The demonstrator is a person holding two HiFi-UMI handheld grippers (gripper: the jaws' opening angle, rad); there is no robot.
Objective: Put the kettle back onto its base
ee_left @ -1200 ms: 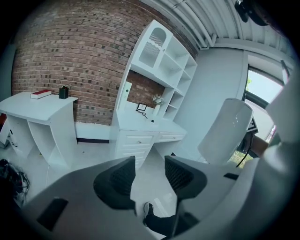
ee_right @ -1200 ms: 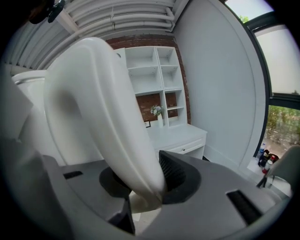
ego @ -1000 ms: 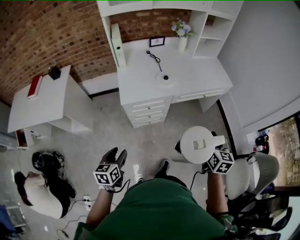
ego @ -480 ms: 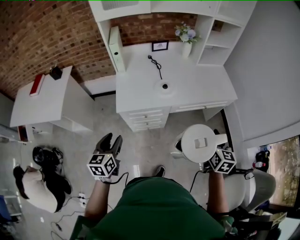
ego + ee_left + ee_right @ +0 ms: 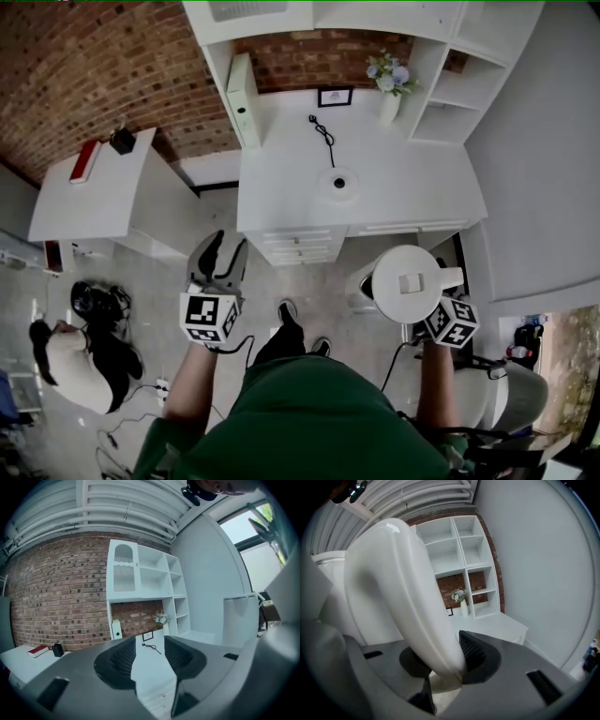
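Kettle (image 5: 405, 284) aloft short of the worktop (image 5: 422, 192), handle (image 5: 403, 597) pinched in right claw (image 5: 440, 663) | left claw (image 5: 150, 656) gaping, empty | step: the carry-in, looks like | next: get it over the round base (image 5: 338, 183) out on the worktop, keep it level, lower dead centre.

Kettle (image 5: 405, 284): one. Base (image 5: 338, 183): one. Desks (image 5: 281, 178) (image 5: 103, 202): two. Flower vase (image 5: 390, 103): one. Frame (image 5: 335, 97): one. Binder (image 5: 242, 98): one. Red book (image 5: 84, 159): one. Cord (image 5: 323, 136): one. Grippers (image 5: 217, 255) (image 5: 443, 665): two.
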